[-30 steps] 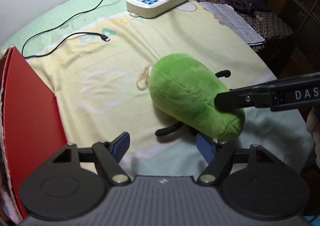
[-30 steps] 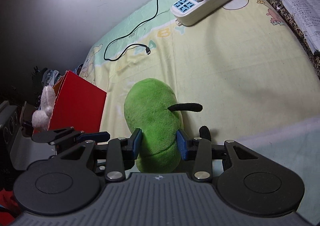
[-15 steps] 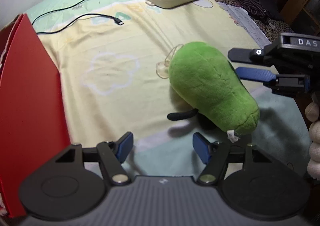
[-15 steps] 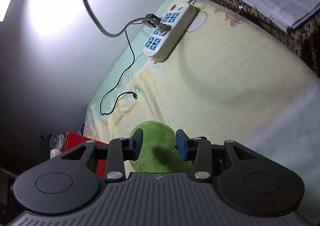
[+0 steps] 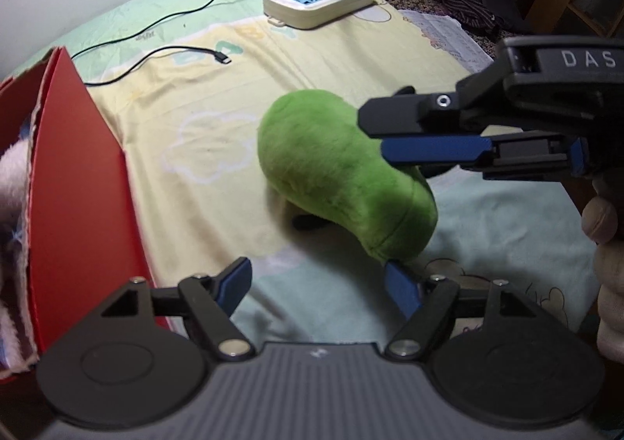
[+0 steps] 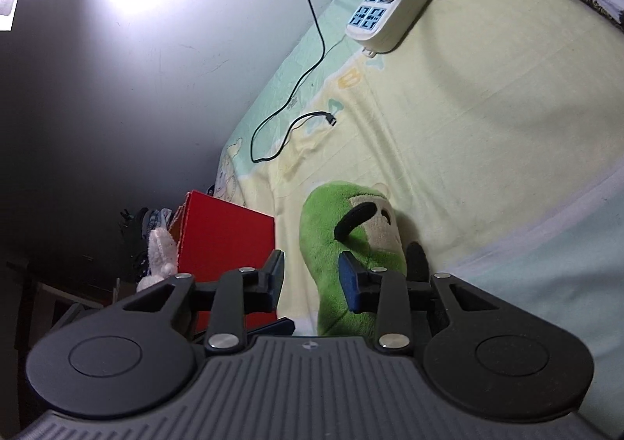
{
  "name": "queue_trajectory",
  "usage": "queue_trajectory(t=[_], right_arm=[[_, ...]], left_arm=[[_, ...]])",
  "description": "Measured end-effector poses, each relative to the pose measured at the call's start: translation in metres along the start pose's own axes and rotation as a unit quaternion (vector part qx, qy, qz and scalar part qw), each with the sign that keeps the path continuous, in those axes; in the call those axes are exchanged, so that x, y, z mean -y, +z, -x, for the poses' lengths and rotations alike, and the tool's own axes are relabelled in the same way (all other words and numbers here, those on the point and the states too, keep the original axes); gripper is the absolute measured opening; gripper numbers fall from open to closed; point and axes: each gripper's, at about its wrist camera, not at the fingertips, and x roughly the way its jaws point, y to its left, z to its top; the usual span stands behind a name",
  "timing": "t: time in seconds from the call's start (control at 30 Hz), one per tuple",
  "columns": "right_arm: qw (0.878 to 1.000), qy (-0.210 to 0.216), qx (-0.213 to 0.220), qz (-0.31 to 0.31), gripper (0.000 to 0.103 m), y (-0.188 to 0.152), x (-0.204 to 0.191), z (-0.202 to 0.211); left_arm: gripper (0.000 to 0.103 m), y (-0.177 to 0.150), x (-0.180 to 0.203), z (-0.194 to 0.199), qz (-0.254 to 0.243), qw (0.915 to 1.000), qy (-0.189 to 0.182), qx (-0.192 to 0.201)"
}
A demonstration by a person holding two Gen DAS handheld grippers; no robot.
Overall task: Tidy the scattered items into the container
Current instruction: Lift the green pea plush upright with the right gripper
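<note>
Evidently, the green plush toy (image 5: 343,174) lay mid-bed, right of the red box (image 5: 78,182). The right gripper (image 6: 312,280) had been closing off-centre, nothing pinched; the toy could slip away. The left gripper (image 5: 316,284) stood spread, empty.

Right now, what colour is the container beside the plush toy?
Red; the left wrist view shows it best.

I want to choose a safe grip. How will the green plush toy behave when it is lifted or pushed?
The green plush toy looks soft and stuffed, so it will probably squash between pads rather than resist. Its furry surface should not slip much. It lies long and rounded on the bed sheet, so a push may roll it sideways. Its thin black limbs will likely dangle.
</note>
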Motion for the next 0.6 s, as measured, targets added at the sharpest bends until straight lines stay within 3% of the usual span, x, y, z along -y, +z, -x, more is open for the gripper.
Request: queue_trajectory(t=[0.17, 0.37, 0.5, 0.6], right_arm=[[0.998, 0.039, -0.040, -0.007, 0.031, -0.007, -0.011, -0.022], [0.996, 0.043, -0.077, 0.033, 0.030, -0.021, -0.026, -0.031], [0.994, 0.076, -0.051, 0.051, 0.031, -0.011, -0.029, -0.006], [0.997, 0.076, 0.012, 0.029, 0.033, 0.006, -0.015, 0.018]], left_arm=[[0.081, -0.011, -0.001, 0.008, -0.004, 0.9999, -0.009, -0.005], [0.084, -0.020, -0.006, 0.012, -0.001, 0.9997, -0.022, -0.011], [0.084, -0.009, -0.005, 0.006, 0.013, 0.9988, -0.045, -0.013], [0.085, 0.002, -0.001, 0.003, 0.013, 0.9987, -0.050, -0.007]])
